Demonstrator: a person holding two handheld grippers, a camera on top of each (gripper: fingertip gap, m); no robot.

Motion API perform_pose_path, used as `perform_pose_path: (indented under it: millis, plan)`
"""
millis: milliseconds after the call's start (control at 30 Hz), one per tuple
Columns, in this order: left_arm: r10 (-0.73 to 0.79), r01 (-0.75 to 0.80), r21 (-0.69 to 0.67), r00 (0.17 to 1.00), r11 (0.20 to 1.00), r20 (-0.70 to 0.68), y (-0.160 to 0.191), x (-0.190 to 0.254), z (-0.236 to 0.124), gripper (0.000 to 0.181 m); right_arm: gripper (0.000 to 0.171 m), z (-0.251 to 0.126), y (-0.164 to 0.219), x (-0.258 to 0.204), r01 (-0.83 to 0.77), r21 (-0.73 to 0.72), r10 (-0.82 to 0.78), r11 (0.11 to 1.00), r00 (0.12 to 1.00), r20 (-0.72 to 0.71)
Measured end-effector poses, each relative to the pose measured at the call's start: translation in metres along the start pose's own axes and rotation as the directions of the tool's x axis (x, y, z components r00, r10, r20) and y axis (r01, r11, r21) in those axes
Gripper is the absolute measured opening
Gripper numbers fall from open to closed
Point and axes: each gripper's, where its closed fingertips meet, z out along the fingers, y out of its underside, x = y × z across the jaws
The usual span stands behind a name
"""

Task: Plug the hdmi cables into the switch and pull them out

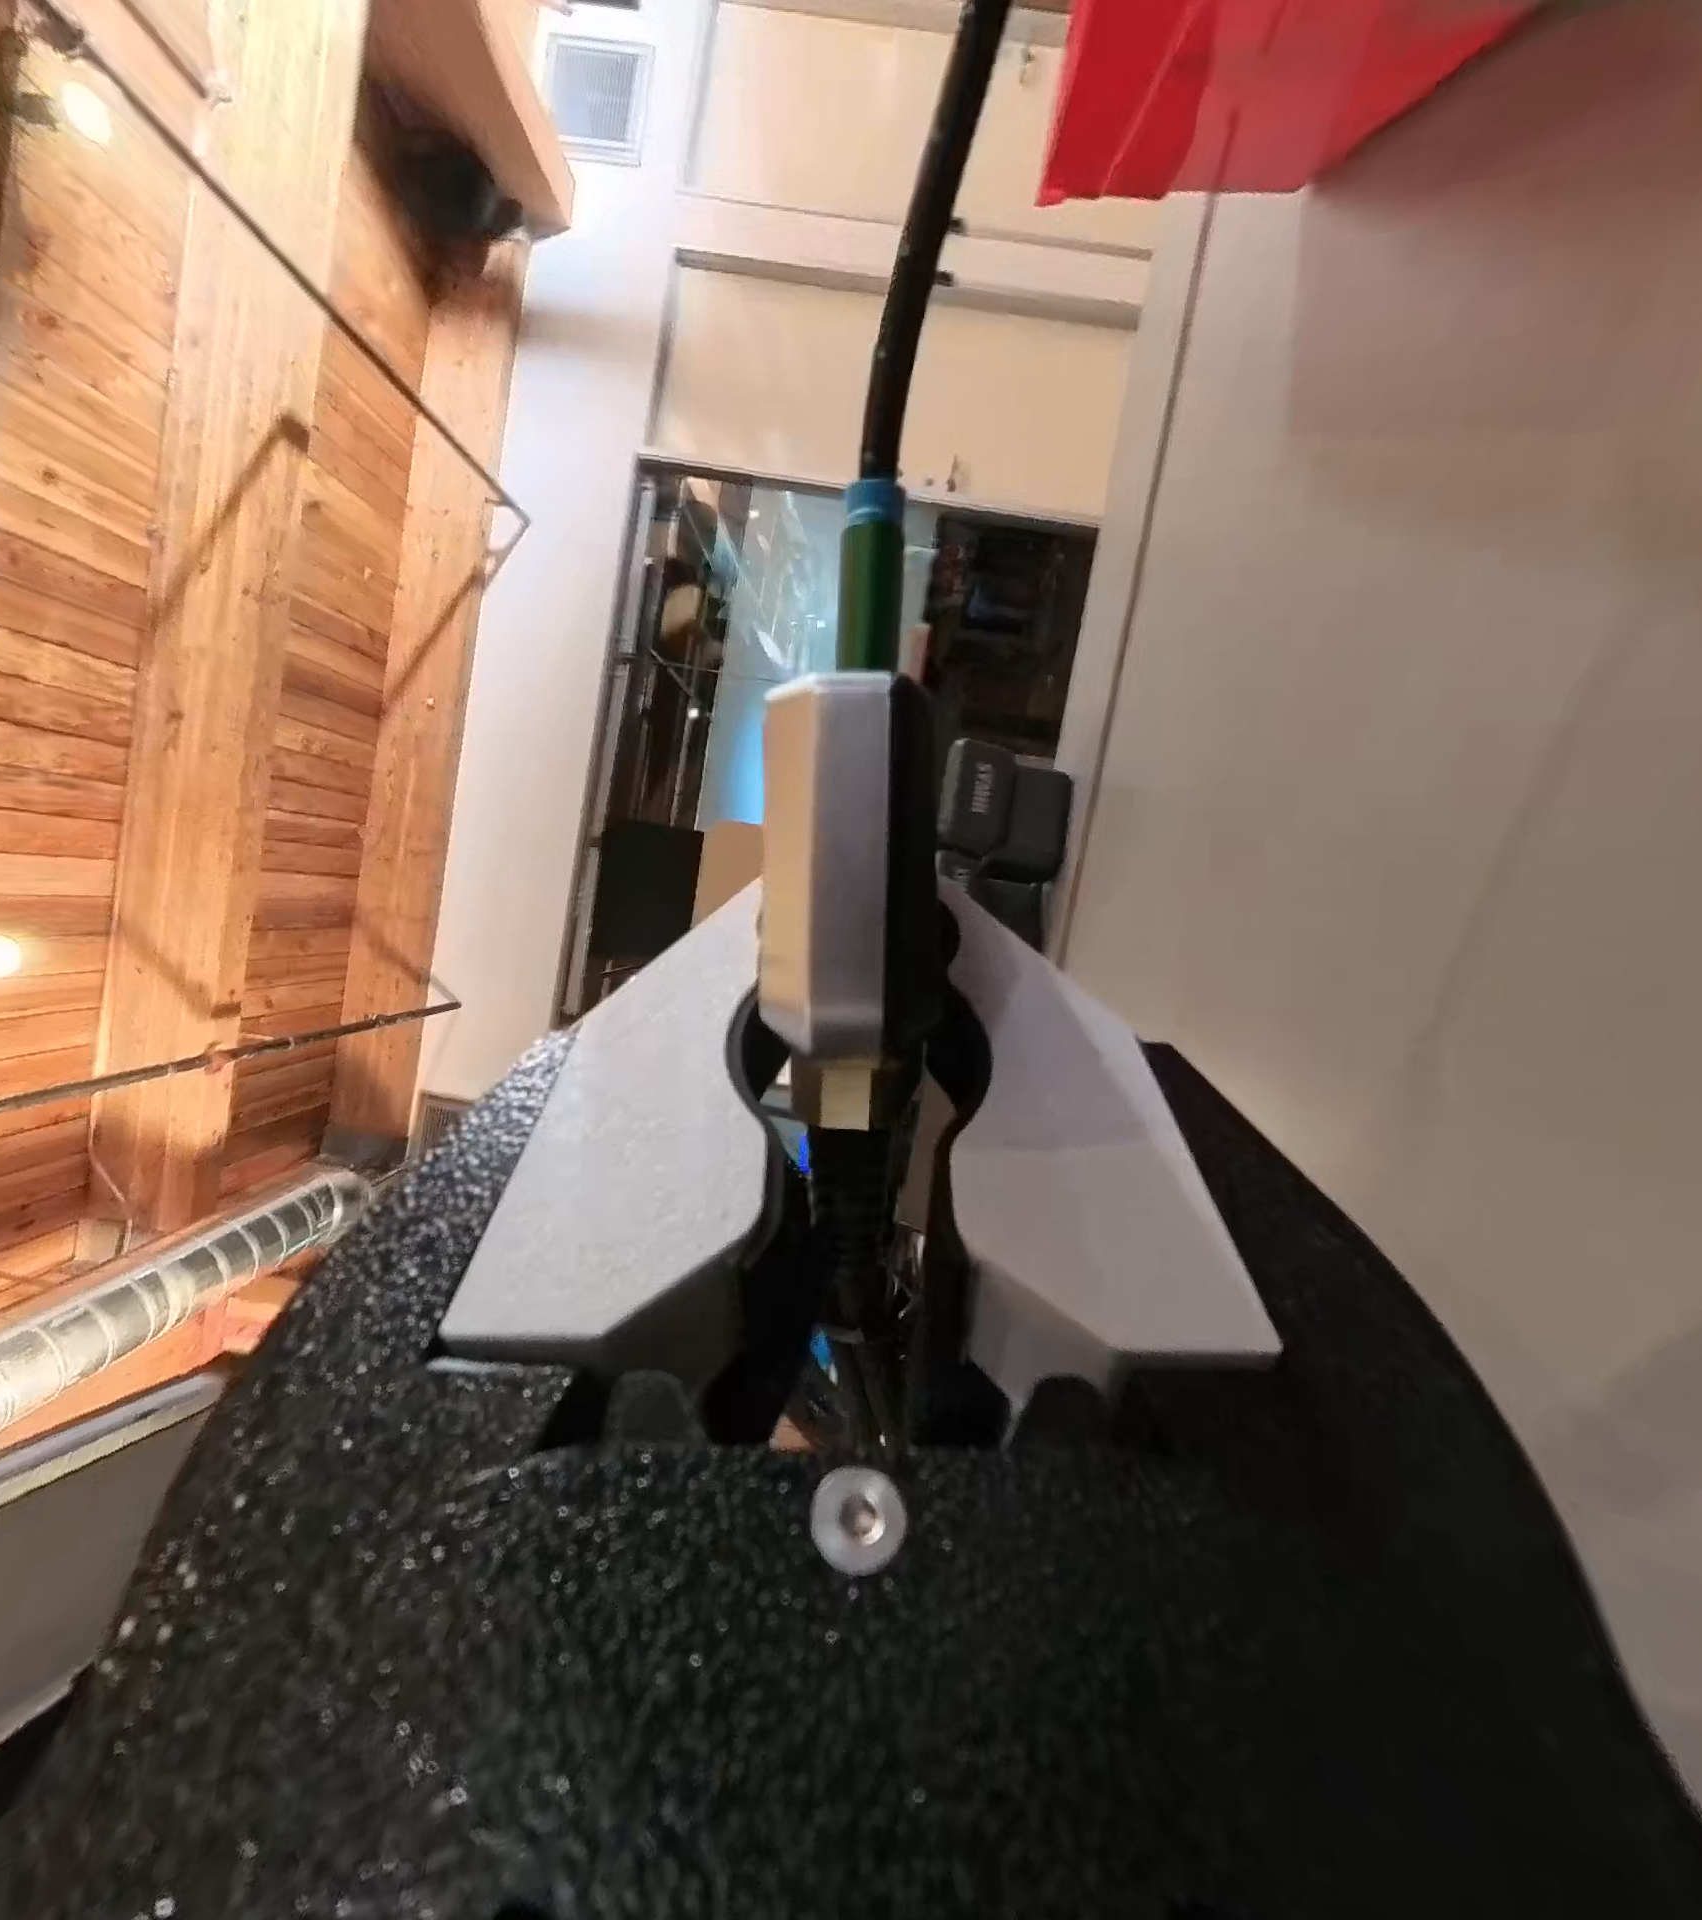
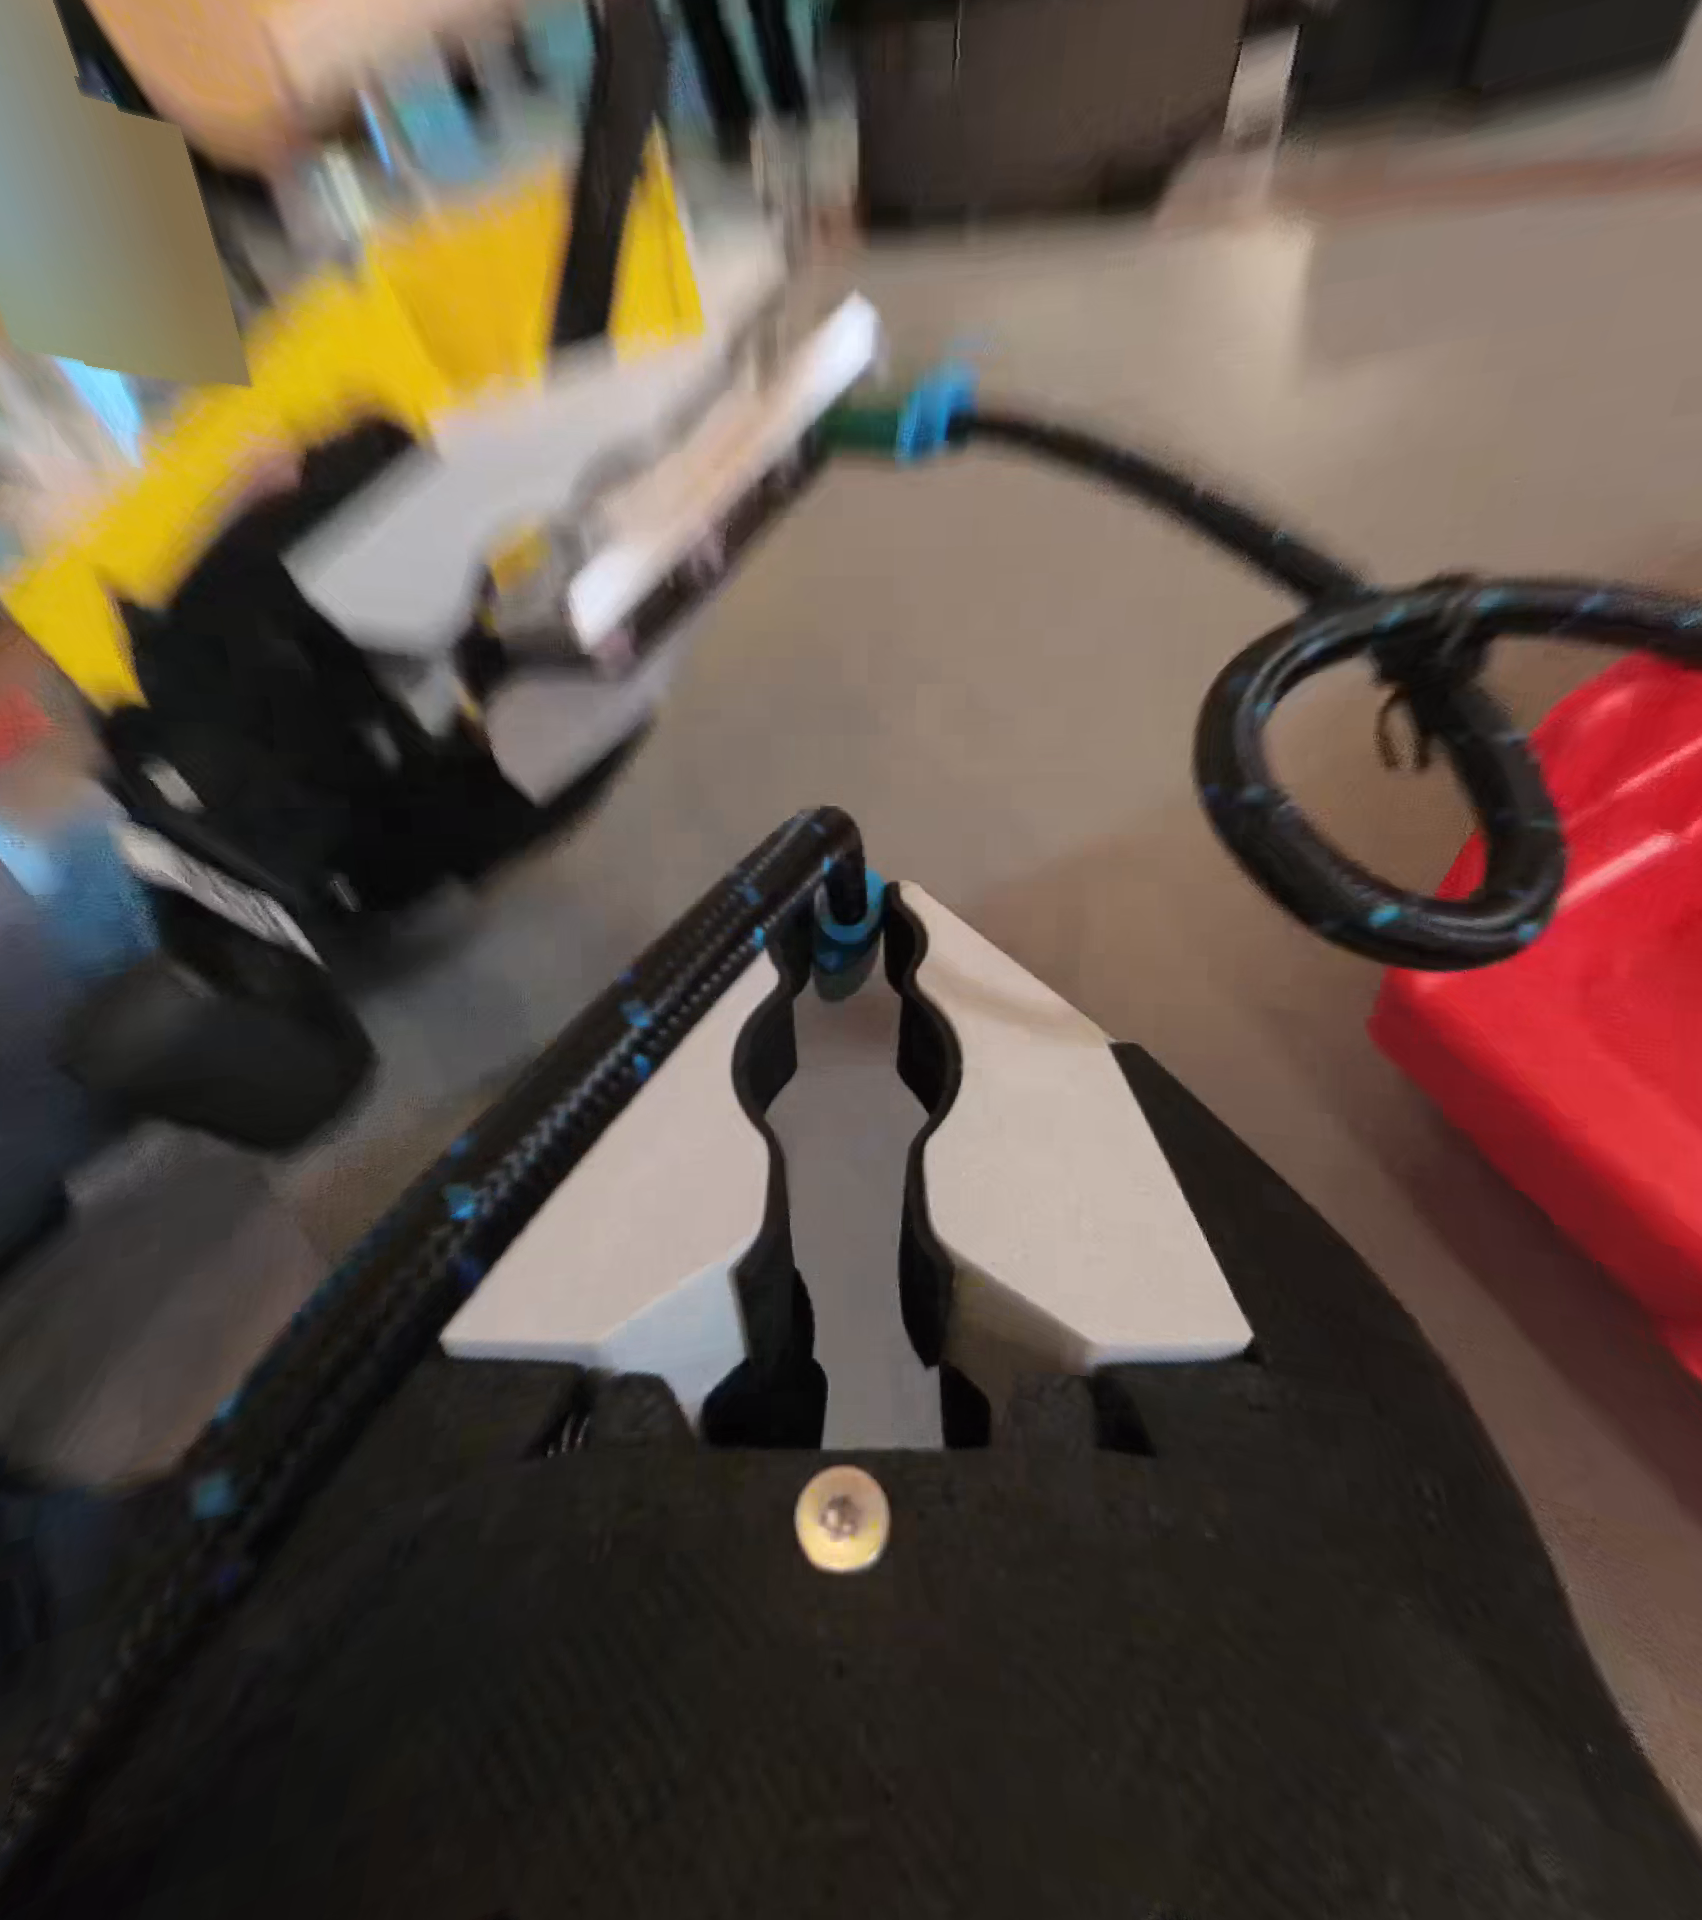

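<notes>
**HDMI switch held aloft in your left hand-held gripper, a cable plug pinched in the right**

HDMI switch (image 1: 831, 862), a small silver metal box, sits clamped between the fingers of your left hand-held gripper (image 1: 852, 935), which is closed down tight around it. In the left wrist view the box stands on end, lifted off the tabletop against the room behind. A green plug (image 1: 868, 592) with a blue band enters its far end, and a black cable (image 1: 920, 260) runs on from there out of the top of the picture. At the near end a gold-coloured connector (image 1: 842, 1101) pokes out of the box, with another dark cable trailing back between the fingers.

Your right hand-held gripper (image 2: 852, 956) is narrowed to a small gap at the tips, and it pinches the blue collar of a second cable plug (image 2: 842, 935). That braided cable (image 2: 473, 1184), black with blue flecks, bends sharply over the left fingertip and runs back along the left finger.

In the right wrist view, heavily blurred, the left hand-held gripper shows farther off with the switch. The cable from it lies across the beige tabletop (image 2: 930, 675) and curls into a loop (image 2: 1377, 779) touching a red container (image 2: 1605, 1039). You cannot tell what the container holds.
</notes>
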Motion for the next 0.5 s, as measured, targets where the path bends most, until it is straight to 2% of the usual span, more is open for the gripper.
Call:
perform_pose_path:
  millis: [67,167,367,500]
  plan:
    - [-0.001,0.000,0.013,0.999,1.000,0.039,-0.002,-0.006,-0.002,0.019,0.011,-0.008,-0.033,-0.010,-0.126,0.220,0.106,0.967,0.989,0.099]
    - [-0.012,0.007,0.044,0.994,0.999,0.112,-0.006,-0.020,-0.007,0.019,0.011,-0.021,-0.063,-0.022,-0.346,0.432,0.243,0.833,0.930,0.276]
    - [0.012,-0.030,0.078,0.975,0.996,0.223,-0.016,-0.044,-0.018,0.019,0.011,-0.019,-0.073,-0.047,-0.645,0.434,0.375,0.629,0.741,0.557]
    - [0.030,-0.057,0.100,0.968,0.993,0.251,-0.021,-0.048,-0.023,0.019,0.011,-0.023,-0.076,-0.051,-0.633,0.503,0.348,0.588,0.760,0.549]
